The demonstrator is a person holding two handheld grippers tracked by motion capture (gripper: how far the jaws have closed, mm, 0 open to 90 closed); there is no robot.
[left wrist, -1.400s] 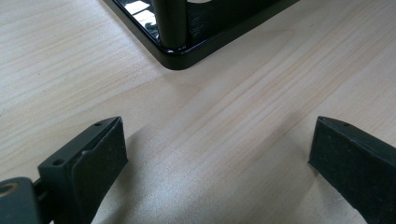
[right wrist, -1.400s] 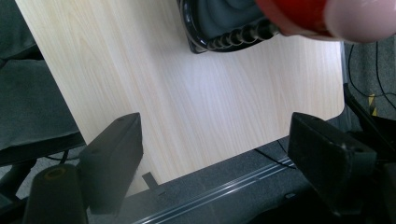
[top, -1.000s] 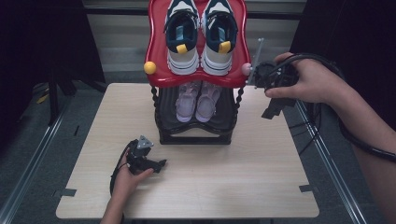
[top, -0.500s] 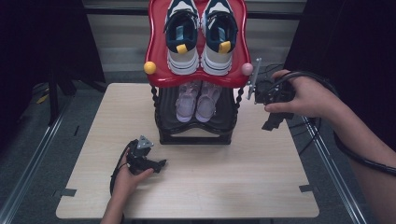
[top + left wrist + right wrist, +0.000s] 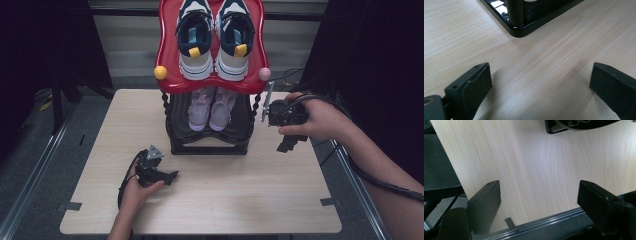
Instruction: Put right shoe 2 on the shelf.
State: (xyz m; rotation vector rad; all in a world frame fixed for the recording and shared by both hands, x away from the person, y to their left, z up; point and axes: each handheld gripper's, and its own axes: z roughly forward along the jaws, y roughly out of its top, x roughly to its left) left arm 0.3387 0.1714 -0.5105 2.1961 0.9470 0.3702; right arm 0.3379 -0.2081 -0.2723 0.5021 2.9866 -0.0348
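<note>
Right gripper [image 5: 289, 145] is hovering wide-jawed, empty, beside the shoe rack [image 5: 210, 135]—readying a reach; left gripper [image 5: 172, 175] is resting wide on the table [image 5: 250, 195].

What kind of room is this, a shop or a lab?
Probably a lab or recording setup, not a shop: one bare table ringed by dark curtains, a small shoe rack, and hand-held claws trailing cable.

Left gripper [image 5: 172, 175] sits low in front of the shoe rack [image 5: 209, 145], jaws wide apart; right gripper [image 5: 290, 144] hovers beside it, jaws wide too.
</note>
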